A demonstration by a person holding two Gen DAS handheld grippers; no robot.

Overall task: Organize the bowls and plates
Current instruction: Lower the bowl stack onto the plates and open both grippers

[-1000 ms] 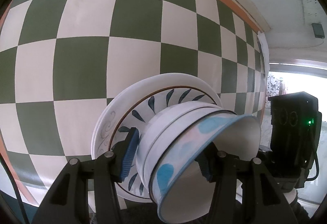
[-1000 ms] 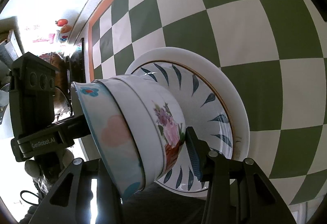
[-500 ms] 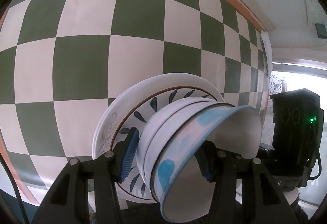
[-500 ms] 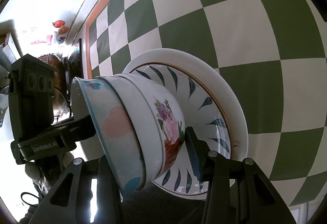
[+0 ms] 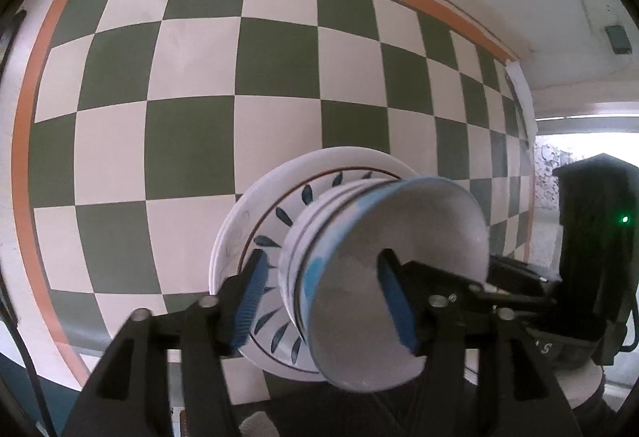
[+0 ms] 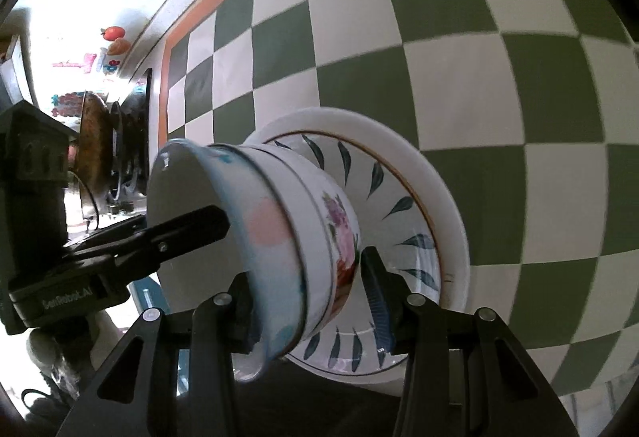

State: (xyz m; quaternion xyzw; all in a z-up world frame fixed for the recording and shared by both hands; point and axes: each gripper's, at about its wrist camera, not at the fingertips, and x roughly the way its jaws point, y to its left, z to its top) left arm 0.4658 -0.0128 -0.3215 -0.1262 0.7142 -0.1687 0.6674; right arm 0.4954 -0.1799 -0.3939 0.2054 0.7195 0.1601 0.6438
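A stack of nested bowls (image 5: 383, 261) sits on a leaf-patterned plate (image 5: 275, 233), itself on a larger white plate (image 6: 435, 173), over the checkered worktop (image 5: 191, 93). The left hand-held gripper (image 5: 323, 297) and the right hand-held gripper (image 6: 311, 301) each clamp the stack's bowl walls between their fingers.

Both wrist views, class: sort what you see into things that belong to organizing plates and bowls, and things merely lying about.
Belongs to the job:
white plate with blue leaf marks
white bowl with a flower print
pale blue-rimmed bowl with a pink patch
left gripper
right gripper

Lying about:
green-and-white checked tablecloth
brown pan at the table's far end
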